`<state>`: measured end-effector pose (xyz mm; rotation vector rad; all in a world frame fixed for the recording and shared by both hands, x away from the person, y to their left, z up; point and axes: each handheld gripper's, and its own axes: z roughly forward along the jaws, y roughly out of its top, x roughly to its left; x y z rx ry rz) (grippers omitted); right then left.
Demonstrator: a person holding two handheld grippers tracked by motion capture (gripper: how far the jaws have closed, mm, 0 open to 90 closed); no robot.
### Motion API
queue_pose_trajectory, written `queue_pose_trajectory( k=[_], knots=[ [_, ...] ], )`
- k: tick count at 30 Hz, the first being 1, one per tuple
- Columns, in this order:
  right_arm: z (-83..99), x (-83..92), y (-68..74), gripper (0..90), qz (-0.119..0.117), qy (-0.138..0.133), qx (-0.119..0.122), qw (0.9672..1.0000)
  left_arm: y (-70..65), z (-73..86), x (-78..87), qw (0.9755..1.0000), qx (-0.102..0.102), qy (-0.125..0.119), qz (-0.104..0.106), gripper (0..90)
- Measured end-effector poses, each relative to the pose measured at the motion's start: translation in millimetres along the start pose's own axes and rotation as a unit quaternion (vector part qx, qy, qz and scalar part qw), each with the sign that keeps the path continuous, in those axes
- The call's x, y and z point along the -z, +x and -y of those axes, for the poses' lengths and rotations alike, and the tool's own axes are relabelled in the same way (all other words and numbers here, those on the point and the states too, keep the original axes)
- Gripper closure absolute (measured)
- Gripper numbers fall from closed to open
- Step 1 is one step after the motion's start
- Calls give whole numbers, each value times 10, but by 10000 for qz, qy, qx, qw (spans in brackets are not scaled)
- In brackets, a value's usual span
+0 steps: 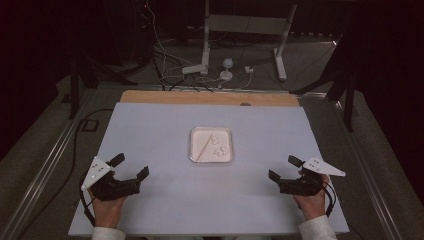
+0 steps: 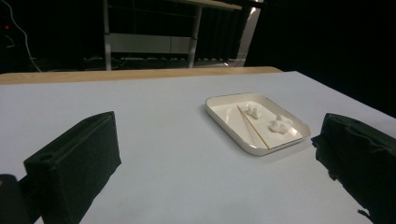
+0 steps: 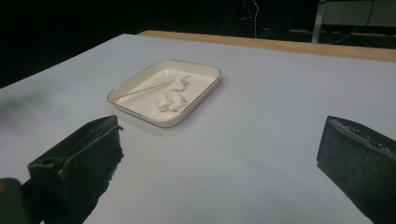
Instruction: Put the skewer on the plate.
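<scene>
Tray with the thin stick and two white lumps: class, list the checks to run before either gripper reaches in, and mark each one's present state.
1. Left gripper jaws open and empty: ok.
2. Right gripper jaws open and empty: ok.
3. Tray flat on the table, between both grippers: ok.
4. Stick lies inside the tray, slanted, free of the lumps: ok.
5. Two white lumps inside the tray: ok.
6. What the lumps are made of: cannot tell.

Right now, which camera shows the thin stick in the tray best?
The left gripper view: the stick lies close and sharp across the tray. The right gripper view shows it clearly too; the high view shows a faint line.
</scene>
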<state>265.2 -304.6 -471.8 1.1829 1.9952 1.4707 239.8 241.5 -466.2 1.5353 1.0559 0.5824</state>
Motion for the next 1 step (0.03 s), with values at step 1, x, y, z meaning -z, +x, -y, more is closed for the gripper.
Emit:
queue_pose_trajectory(
  k=[1],
  knots=[
    [2, 3, -4, 0, 26, 1, 17, 10000, 8, 4, 0, 10000, 5, 22, -37, 4]
  ],
)
